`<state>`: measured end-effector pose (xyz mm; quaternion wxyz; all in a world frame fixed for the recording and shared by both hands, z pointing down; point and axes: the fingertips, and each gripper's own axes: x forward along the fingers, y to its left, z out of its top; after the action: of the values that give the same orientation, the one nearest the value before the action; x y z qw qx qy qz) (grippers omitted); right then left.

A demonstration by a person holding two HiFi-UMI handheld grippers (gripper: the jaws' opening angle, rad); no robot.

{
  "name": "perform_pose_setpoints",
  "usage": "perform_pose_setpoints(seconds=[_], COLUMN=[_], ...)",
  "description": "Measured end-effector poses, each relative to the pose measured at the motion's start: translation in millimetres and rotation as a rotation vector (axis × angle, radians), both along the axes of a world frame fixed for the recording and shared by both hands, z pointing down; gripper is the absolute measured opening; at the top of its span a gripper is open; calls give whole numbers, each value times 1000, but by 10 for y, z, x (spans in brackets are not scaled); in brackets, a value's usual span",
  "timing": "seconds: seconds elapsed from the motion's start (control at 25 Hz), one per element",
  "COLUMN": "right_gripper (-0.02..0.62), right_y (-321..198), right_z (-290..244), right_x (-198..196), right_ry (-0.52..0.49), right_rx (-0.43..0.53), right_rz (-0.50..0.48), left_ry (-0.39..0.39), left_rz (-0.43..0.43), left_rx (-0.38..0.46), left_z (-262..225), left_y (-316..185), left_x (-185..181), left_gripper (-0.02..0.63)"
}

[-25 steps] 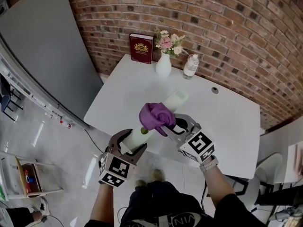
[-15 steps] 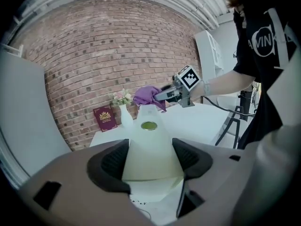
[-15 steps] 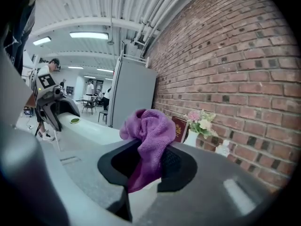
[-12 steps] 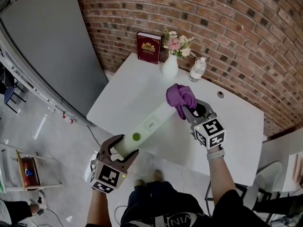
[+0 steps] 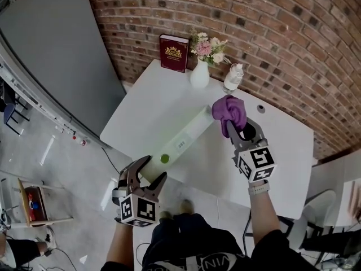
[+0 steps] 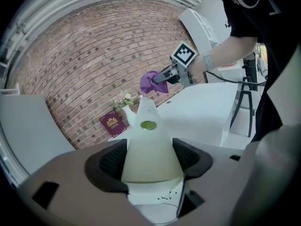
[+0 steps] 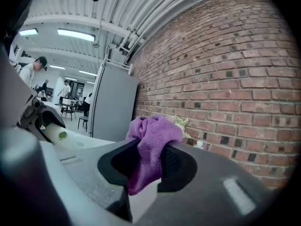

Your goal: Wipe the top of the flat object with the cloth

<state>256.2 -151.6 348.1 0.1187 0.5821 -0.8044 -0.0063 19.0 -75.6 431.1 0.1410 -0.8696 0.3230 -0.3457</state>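
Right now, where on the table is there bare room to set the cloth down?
Bare table lies right of the flat object toward the near right corner, and left of it before the red book. Crowded: back edge, with book, flower vase, water bottle.

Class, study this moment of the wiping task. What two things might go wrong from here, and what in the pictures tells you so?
1. The left tool grips the long flat object only at its near end. Pressure from the cloth in the right tool at the far end might lever it loose.
2. The vase and water bottle seem to stand just beyond that end, so an overrunning stroke may knock them.
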Motion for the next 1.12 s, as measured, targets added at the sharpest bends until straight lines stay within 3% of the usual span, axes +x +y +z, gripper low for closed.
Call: perform_pose_setpoints(seconds=[0.16, 0.32, 0.52, 0.6, 0.72, 0.88, 1.12], right_gripper=[97, 97, 97, 97, 97, 97, 97], right_y=[287, 561, 872, 947, 1062, 1226, 1274], right_z=[-37, 101, 410, 520, 660, 847, 936], right_x=[-128, -250, -507, -593, -685, -692, -708], right_ry=[-25, -106, -196, -212, -229, -245, -258], right_rx=[7, -36, -102, -127, -157, -200, -221], right_rz=[-59, -100, -122, -121, -121, -84, -45], left_ry=[-96, -83, -130, -131, -68, -49, 114], left_rz=[14, 19, 64, 91, 92, 113, 39], left_rx=[62, 87, 146, 112, 11, -49, -131], left_z=[184, 280, 509, 684, 959, 1197, 1047], left_y=[-23, -52, 66, 163, 279, 395, 317], left_x=[192, 357, 559, 629, 685, 681, 381], left_gripper=[288, 289, 293, 295, 295, 295, 293])
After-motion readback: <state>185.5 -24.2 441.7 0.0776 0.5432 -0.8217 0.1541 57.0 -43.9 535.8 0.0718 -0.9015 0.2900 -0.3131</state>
